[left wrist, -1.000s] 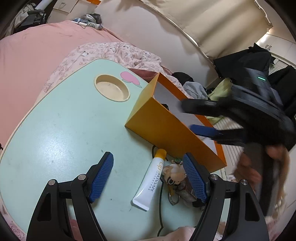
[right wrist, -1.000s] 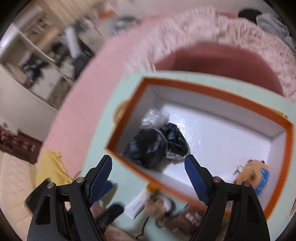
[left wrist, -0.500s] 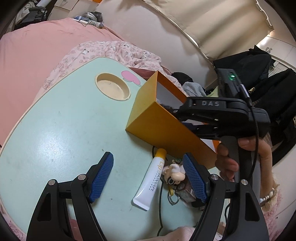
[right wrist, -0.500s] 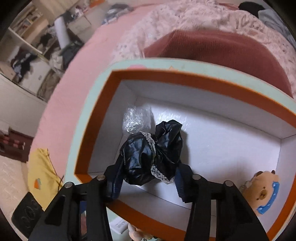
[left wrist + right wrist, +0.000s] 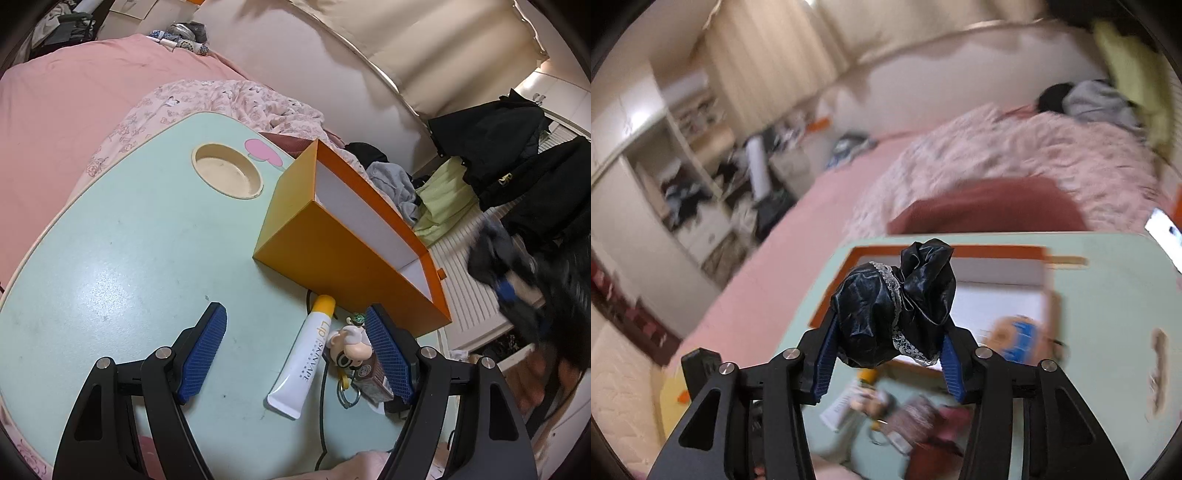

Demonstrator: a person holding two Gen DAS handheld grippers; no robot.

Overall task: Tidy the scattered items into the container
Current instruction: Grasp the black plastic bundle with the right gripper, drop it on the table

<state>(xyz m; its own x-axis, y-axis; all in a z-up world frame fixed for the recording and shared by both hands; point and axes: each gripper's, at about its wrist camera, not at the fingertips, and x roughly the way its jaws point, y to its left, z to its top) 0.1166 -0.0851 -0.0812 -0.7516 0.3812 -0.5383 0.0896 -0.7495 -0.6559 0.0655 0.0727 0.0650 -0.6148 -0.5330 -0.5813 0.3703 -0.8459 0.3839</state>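
My right gripper (image 5: 888, 328) holds a black satin bundle with lace trim (image 5: 897, 302) between its blue pads, lifted above the orange box (image 5: 960, 251); its jaws are opening slightly. In the left wrist view that gripper (image 5: 509, 288) is a blur to the right of the box (image 5: 332, 251). A plush toy with a blue patch (image 5: 1015, 336) lies inside the box. My left gripper (image 5: 294, 321) hangs open over the table, nothing between its pads. Under it lie a white tube with a yellow cap (image 5: 308, 362), a small figure keychain (image 5: 351, 345) and a brown packet (image 5: 371, 380).
The pale green table (image 5: 110, 240) has a round cup recess (image 5: 227, 177) at the back and sits on a pink bed (image 5: 74, 103). A thin black cable (image 5: 322, 413) runs along the tube. Dark clothes (image 5: 491, 147) hang at the right.
The right gripper closed on the black bundle inside the box, lifted it out and swung away to the right. The left gripper stayed still.
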